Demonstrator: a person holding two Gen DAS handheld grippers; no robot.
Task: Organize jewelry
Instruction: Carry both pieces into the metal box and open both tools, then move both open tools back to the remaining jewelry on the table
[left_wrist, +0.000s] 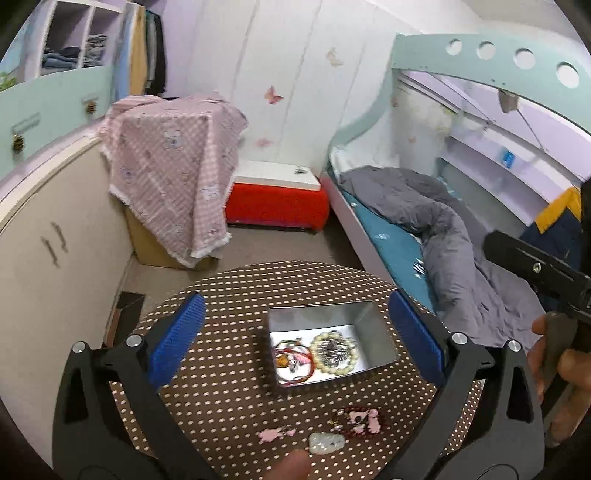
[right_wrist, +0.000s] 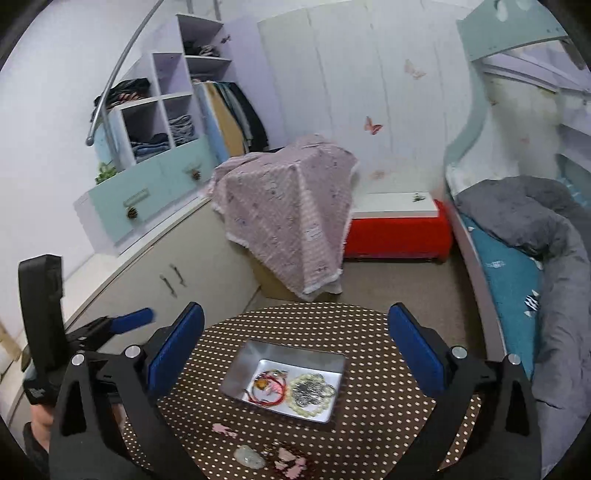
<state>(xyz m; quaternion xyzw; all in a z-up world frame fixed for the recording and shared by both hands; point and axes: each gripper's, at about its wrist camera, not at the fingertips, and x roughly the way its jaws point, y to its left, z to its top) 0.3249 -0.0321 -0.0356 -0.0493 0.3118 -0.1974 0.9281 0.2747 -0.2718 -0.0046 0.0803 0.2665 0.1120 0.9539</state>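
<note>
An open metal tin (left_wrist: 380, 334) (right_wrist: 236, 373) sits on a small round table with a brown dotted cloth (left_wrist: 229, 398) (right_wrist: 369, 406). Inside lie a pale bead bracelet (left_wrist: 334, 354) (right_wrist: 312, 395) and red cord jewelry (left_wrist: 293, 360) (right_wrist: 267, 387). On the cloth nearer me lie a pink piece (left_wrist: 275, 434) (right_wrist: 223, 429), a pale jade pendant (left_wrist: 327, 443) (right_wrist: 251, 457) and a dark red beaded piece with pink charms (left_wrist: 360, 419) (right_wrist: 291, 461). My left gripper (left_wrist: 295, 332) hangs open above the tin, holding nothing. My right gripper (right_wrist: 295, 343) is open too, framing the tin.
A bed with a grey duvet (left_wrist: 443, 236) (right_wrist: 535, 229) runs along the right. A pink checked cloth covers a box (left_wrist: 173, 173) (right_wrist: 291, 218) behind the table, beside a red and white chest (left_wrist: 277, 199) (right_wrist: 399, 229). Beige cabinets (left_wrist: 44, 236) (right_wrist: 155, 273) stand left.
</note>
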